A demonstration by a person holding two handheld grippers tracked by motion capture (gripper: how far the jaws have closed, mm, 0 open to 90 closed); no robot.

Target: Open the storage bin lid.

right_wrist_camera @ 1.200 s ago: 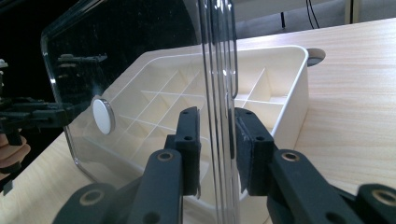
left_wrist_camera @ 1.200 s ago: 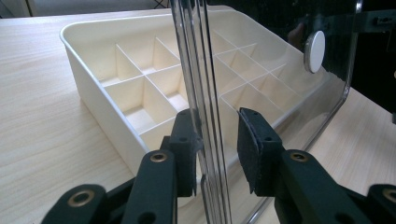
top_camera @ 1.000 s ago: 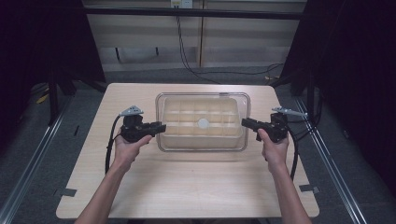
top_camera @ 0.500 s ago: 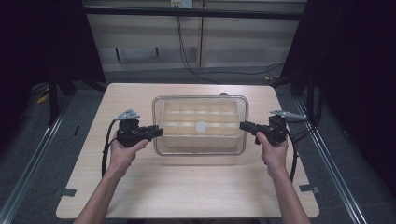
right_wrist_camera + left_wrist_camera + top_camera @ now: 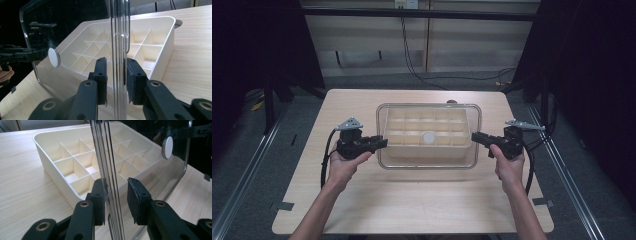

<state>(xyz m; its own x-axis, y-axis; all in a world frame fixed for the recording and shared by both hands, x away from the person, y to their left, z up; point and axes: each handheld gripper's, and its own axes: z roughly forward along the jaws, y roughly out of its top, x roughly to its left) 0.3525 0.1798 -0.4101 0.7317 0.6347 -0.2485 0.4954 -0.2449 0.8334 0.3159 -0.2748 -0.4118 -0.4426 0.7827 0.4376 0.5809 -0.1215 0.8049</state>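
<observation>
A clear plastic lid [image 5: 428, 112] with a white round knob [image 5: 428, 136] hangs level over a cream tray [image 5: 50, 167] split into several small compartments. My left gripper [image 5: 384, 142] is shut on the lid's left edge, and my right gripper [image 5: 473, 136] is shut on its right edge. In the left gripper view the lid's rim [image 5: 107, 157] runs edge-on between the pads of the left gripper [image 5: 116, 195], with the tray beneath it. In the right gripper view the right gripper [image 5: 116, 75] clamps the rim the same way above the tray [image 5: 165, 57].
The tray stands on a light wooden table [image 5: 412, 200], towards its far half. A dark round hole [image 5: 452, 102] sits at the table's far edge. Metal rails run along the floor on both sides, and cables lie on the floor beyond the table.
Both grippers and the lid have shifted slightly towards the near edge of the table. The grip on both edges is unchanged.
</observation>
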